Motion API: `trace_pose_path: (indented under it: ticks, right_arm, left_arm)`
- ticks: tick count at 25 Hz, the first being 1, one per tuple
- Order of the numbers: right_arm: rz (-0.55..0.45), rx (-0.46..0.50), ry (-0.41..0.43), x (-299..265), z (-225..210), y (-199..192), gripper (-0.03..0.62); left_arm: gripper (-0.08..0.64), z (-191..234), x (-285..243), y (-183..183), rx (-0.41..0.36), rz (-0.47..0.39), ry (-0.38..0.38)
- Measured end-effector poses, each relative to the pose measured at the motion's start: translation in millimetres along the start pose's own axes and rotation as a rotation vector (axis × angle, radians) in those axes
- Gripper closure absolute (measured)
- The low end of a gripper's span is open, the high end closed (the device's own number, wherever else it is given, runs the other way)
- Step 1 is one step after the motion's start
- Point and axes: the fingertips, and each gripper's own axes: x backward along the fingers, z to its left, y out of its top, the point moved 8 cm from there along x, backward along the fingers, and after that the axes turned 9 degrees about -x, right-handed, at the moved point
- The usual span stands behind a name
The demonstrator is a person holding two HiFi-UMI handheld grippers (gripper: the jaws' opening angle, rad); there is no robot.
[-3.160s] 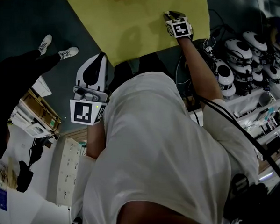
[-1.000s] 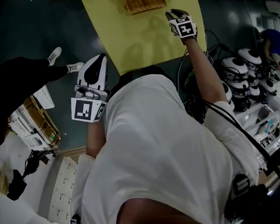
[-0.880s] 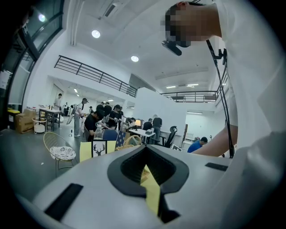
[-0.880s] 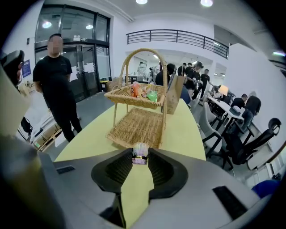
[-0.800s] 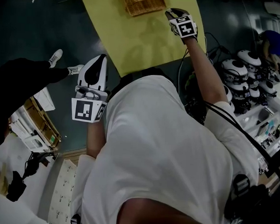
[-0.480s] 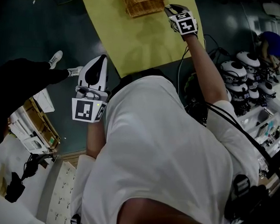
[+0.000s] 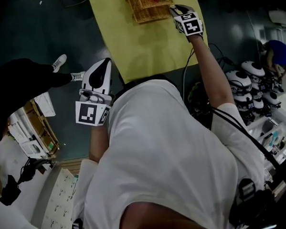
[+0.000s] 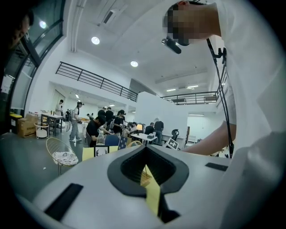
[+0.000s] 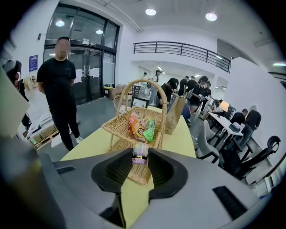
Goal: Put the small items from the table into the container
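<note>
Packet (image 9: 140, 151) clamped in right gripper (image 9: 140, 156) shows only in its own view — left gripper (image 8: 145, 148) clenched.

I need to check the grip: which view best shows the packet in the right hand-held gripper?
The right gripper view: the packet sits pinched between the right hand-held gripper's jaws. In the head view that gripper hides it; the left gripper view lacks it.

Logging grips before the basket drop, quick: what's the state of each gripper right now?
Left gripper: jaws shut, nothing between them.
Right gripper: jaws shut on a small wrapped packet.
</note>
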Motion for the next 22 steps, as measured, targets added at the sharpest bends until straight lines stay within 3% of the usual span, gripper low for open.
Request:
trace_pose_path:
  ticks: [22]
  right_arm:
    - [-0.054, 0.047, 0.021, -22, 8, 60, 0.469]
  left_arm:
    - [0.552, 24, 1, 8, -0.007, -0.018, 0.048]
